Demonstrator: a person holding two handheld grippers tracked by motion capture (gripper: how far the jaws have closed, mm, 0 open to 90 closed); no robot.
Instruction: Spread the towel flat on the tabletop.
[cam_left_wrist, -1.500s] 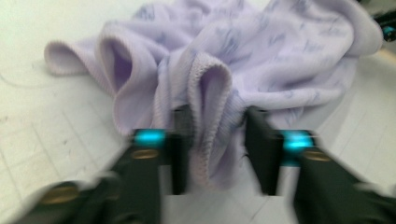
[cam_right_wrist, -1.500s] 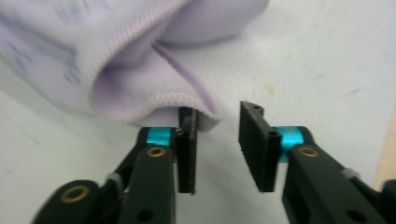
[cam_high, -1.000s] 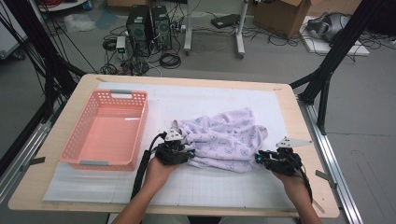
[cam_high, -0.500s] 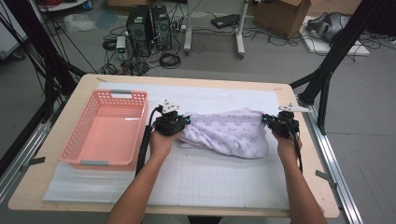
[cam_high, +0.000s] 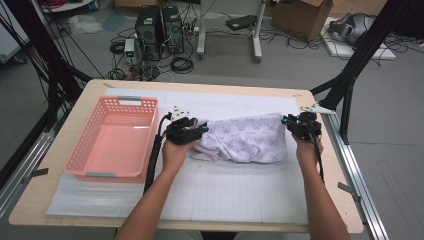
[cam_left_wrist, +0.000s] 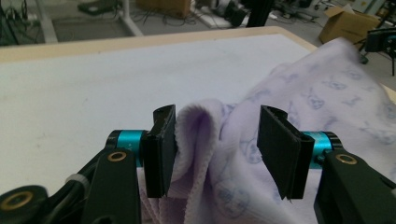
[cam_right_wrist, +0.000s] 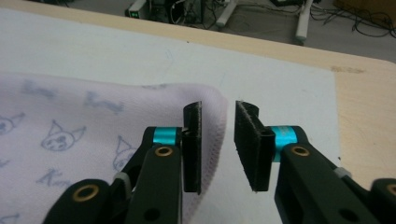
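From the high view, a pale lilac printed garment (cam_high: 245, 142) lies stretched across the white gridded mat (cam_high: 200, 195) that covers the worktop (cam_high: 80, 107). The left tool (cam_high: 199, 131) sits at the garment's left end and the right tool (cam_high: 289, 123) at its right end, each carried by a hand reaching in from the near edge. A pink plastic basket (cam_high: 112, 137) stands on the mat to the left of the left tool, apart from the cloth. Behind the worktop the floor carries black computer towers (cam_high: 159, 25) and cardboard boxes (cam_high: 297, 17).

In the left gripper view, the left tool (cam_left_wrist: 217, 149) has just been spreading its jaws. A thick fold of the lilac garment (cam_left_wrist: 201, 140) stands between them, lying against the left pad, while a clear gap separates the cloth from the right pad, so the fold is not pinched. The rest of the garment runs away to the right over the mat.

In the right gripper view, the right tool (cam_right_wrist: 217, 144) has likewise just been opening. The garment's rounded corner (cam_right_wrist: 212, 100) lies beside and under the left pad; the gap between the two pads shows bare white mat, and nothing is clamped.
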